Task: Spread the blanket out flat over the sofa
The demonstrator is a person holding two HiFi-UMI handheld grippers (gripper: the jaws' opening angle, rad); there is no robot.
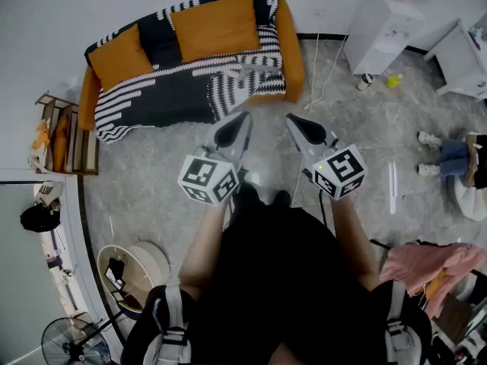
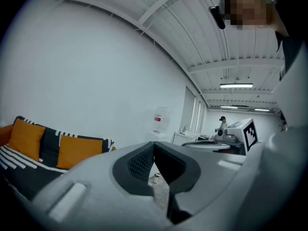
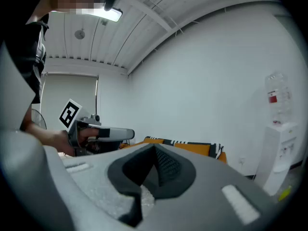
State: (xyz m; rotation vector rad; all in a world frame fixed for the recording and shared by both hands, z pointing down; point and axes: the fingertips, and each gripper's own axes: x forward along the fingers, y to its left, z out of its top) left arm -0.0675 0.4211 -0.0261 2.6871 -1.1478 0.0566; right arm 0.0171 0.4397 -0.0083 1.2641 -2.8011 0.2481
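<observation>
1. Grey floor point(image 1: 152, 181) separates you from the sofa point(image 1: 293, 52) at 12 o'clock.
2. Blanket point(image 1: 167, 93) covers the seat and back; it looks bunched near its 3 o'clock end.
3. Left gripper point(image 1: 244, 117) and right gripper point(image 1: 290, 119) are both pressed together, empty, and well apart from the blanket.
4. Step closer, open both, pinch the bunched edge, and draw it flat toward 3 o'clock.
</observation>
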